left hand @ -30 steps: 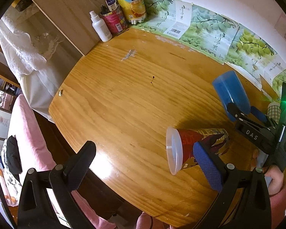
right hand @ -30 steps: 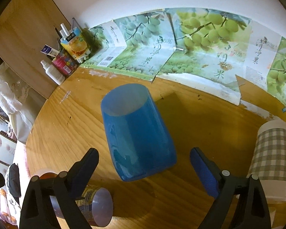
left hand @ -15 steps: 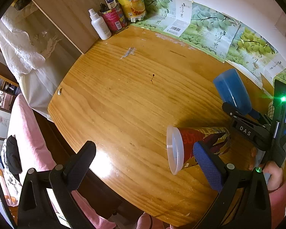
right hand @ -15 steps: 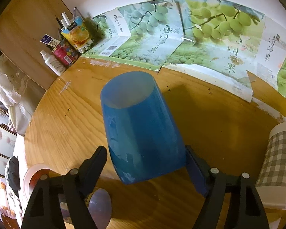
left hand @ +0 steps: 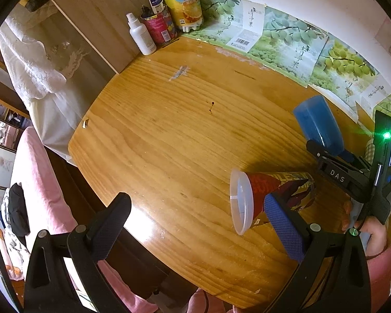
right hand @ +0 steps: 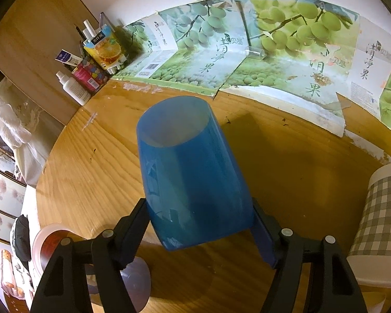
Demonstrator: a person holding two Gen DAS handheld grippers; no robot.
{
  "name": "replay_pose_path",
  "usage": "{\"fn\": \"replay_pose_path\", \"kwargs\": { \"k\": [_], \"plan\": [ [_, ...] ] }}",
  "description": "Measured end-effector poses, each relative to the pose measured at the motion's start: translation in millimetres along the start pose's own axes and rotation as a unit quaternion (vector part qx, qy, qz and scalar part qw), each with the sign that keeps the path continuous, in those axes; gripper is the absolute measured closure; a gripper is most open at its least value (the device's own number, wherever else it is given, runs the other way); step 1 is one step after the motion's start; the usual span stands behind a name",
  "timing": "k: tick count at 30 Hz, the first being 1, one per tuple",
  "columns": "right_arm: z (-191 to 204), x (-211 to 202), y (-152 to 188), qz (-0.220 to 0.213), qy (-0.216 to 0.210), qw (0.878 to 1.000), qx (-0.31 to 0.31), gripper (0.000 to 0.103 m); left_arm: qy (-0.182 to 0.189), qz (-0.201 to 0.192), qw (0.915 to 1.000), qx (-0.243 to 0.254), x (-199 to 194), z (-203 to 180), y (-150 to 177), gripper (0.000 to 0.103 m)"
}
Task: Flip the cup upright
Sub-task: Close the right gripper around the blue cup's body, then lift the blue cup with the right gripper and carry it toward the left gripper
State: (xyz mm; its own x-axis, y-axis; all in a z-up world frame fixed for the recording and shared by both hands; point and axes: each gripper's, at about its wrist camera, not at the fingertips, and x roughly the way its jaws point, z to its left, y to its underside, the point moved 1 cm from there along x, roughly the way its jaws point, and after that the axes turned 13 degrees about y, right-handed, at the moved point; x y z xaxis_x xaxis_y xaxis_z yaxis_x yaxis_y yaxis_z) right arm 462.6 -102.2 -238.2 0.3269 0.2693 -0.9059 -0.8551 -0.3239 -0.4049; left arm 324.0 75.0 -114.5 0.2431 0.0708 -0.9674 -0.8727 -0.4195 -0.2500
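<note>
A translucent blue cup (right hand: 193,180) stands upside down on the wooden table (right hand: 299,172), its flat base on top. My right gripper (right hand: 199,224) is shut on the blue cup near its rim, one finger on each side. The cup (left hand: 318,125) and the right gripper (left hand: 336,151) also show in the left wrist view. A red patterned cup with a clear lid (left hand: 271,195) lies on its side on the table. My left gripper (left hand: 195,224) is open and empty, its right finger beside the lying cup.
A checked paper cup (right hand: 378,221) stands upright at the right. A white bottle (left hand: 140,36), a red tin (left hand: 159,27) and a juice carton holder (left hand: 185,10) stand in the far left corner. Grape-print paper (right hand: 273,60) lines the wall. The table edge (left hand: 96,172) is at the left.
My right gripper moved forward around the blue cup and closed on it. The left gripper and the lying cup have hardly moved.
</note>
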Motion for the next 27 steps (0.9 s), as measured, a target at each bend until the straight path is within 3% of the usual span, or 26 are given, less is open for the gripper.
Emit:
{"fn": "replay_pose_path", "kwargs": {
  "k": [27],
  "plan": [
    [-34.8,-51.8,6.7,-0.016,0.064,0.997,0.042,0.03,0.026,-0.039,0.9975,0.052,-35.8,-23.6,11.9,0.001]
  ]
}}
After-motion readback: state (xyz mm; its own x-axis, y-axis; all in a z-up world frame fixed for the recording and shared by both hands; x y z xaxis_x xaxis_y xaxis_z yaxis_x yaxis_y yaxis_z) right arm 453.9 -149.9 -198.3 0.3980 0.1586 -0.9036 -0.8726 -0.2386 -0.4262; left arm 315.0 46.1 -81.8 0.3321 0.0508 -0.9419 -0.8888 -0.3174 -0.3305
